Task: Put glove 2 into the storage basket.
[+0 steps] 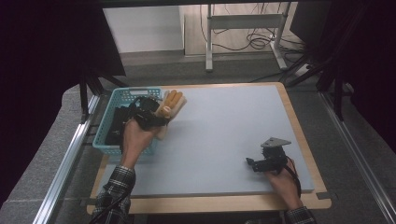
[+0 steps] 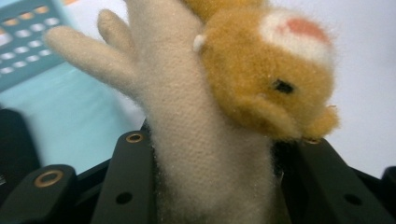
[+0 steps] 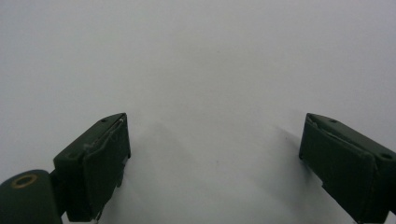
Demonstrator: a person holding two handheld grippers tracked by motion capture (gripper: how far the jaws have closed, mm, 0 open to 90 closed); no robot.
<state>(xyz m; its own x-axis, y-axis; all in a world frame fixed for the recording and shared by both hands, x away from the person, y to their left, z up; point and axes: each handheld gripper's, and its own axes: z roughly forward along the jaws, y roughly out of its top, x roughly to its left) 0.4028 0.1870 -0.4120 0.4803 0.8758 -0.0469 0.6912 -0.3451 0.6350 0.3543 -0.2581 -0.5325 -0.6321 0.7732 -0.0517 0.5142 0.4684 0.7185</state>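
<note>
High view: a plush glove [image 1: 169, 108], cream with orange-brown fingers, is seen at the right rim of the turquoise basket [image 1: 122, 95], lifted off the grey surface [image 1: 224, 135]. Its long axis is laid slantwise, with the fingers pointed up and away from the person, toward the far side of the surface, and the cuff end directed back toward the left gripper [image 1: 148, 116]. From the left gripper view, the cream cuff [image 2: 205, 158] is seen clamped between the two black jaws, which are set partly closed and pressed against the fabric on both sides; an orange plush animal face [image 2: 275, 79] is carried on the glove above the jaws, and the basket wall is blurred behind it. The right gripper [image 1: 267, 161] is held low over the surface, well apart from the basket, near the right front edge. From the right gripper view, its jaws are seen spread wide with nothing between them but bare grey surface [image 3: 210, 70].
</note>
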